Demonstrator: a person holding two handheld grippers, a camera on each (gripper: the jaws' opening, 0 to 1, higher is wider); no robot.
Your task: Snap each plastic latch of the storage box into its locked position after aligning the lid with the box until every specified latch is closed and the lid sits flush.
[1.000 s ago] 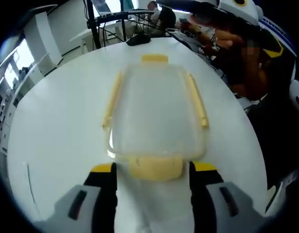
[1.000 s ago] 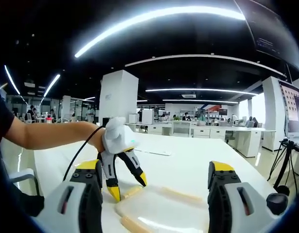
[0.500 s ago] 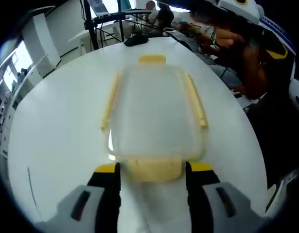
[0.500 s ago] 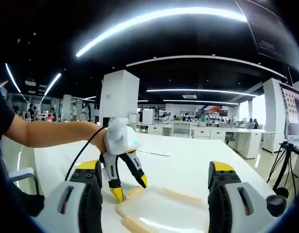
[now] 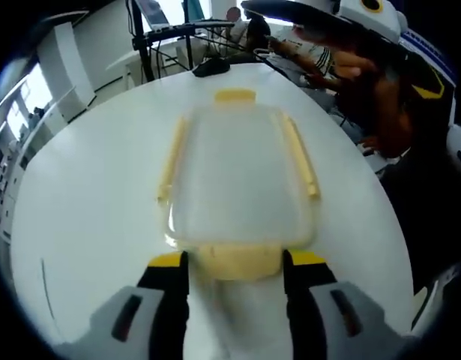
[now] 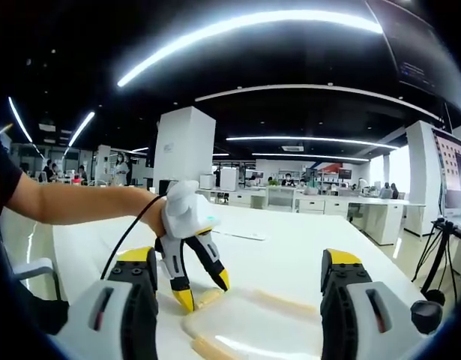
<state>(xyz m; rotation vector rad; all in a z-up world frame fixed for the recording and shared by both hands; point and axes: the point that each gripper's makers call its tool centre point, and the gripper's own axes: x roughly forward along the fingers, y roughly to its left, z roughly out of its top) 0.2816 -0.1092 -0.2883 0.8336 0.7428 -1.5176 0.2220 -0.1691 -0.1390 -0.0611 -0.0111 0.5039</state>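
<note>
1. Here, in the left gripper view, the box point(image 5: 237, 180) lies on the white table point(image 5: 80, 195), its clear lid on top and yellow latches along its sides.
2. The near latch point(image 5: 236, 261) sits between the yellow tips of the left gripper point(image 5: 236, 262), whose jaws stand about a latch-width apart on either side of it; whether they press it I cannot tell.
3. The far latch point(image 5: 234, 95) is at the opposite end, and the long side latches point(image 5: 172, 156) run down the left and right edges.
4. In the right gripper view, the left gripper point(image 6: 202, 289) comes in from the left, held by a hand point(image 6: 151, 208) on a bare forearm, its yellow tips down at the end latch point(image 6: 208, 297) of the box point(image 6: 252, 330).
5. The right gripper point(image 6: 237, 315) hangs above the box with its jaws wide apart and nothing between them.
6. A long side latch point(image 6: 284, 304) shows along the far edge of the lid in this view.
7. Behind the table lies an open office with desks, pillars and ceiling lights point(image 6: 237, 26).
</note>
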